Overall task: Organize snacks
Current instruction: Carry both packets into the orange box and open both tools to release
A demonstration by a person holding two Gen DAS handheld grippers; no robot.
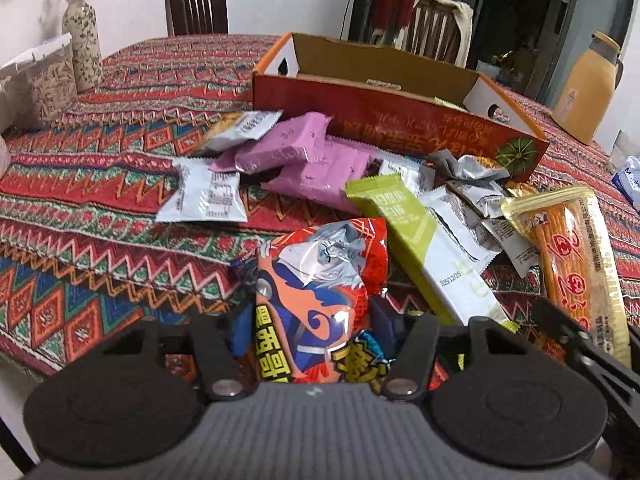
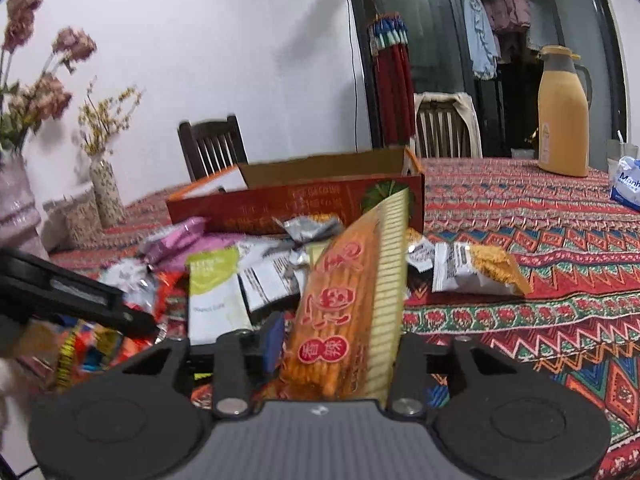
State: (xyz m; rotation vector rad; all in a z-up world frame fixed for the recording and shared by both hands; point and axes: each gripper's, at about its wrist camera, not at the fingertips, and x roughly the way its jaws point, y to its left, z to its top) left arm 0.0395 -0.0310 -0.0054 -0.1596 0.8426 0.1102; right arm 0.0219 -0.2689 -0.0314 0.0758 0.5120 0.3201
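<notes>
1. Left wrist view: left hand-held gripper (image 1: 316, 336) is clenched on a red packet (image 1: 316, 300) printed with a cartoon figure; the packet stands up between the fingers, over the desk (image 1: 100, 208) and its patterned cloth.
2. Same view: beyond the packet lies a loose heap of snacks, with purple packs (image 1: 296, 152) and white sachets (image 1: 208, 196) farther back and a green bar (image 1: 416, 240) slanting toward the lower right.
3. An open orange box (image 1: 384, 112) sits behind the heap, its near wall touching the purple packs. Little of its inside shows.
4. Right wrist view: right hand-held gripper (image 2: 332, 360) grasps an orange stick pack (image 2: 344, 300) with a pale ribbed edge; the pack tilts upward, its top in front of the box wall (image 2: 296, 200).
5. In the left view the stick pack (image 1: 572, 264) appears at the right edge, with part of the right tool's black frame across its lower end.
6. In the right view the left tool's black finger (image 2: 80, 300) reaches in from the left over the red packet, which is blurred.
7. One white-and-orange sachet (image 2: 476, 268) lies apart, right of the heap.
8. Thermos (image 2: 564, 116), vase (image 1: 82, 48) and chair (image 1: 196, 0) stand at the far edges.
</notes>
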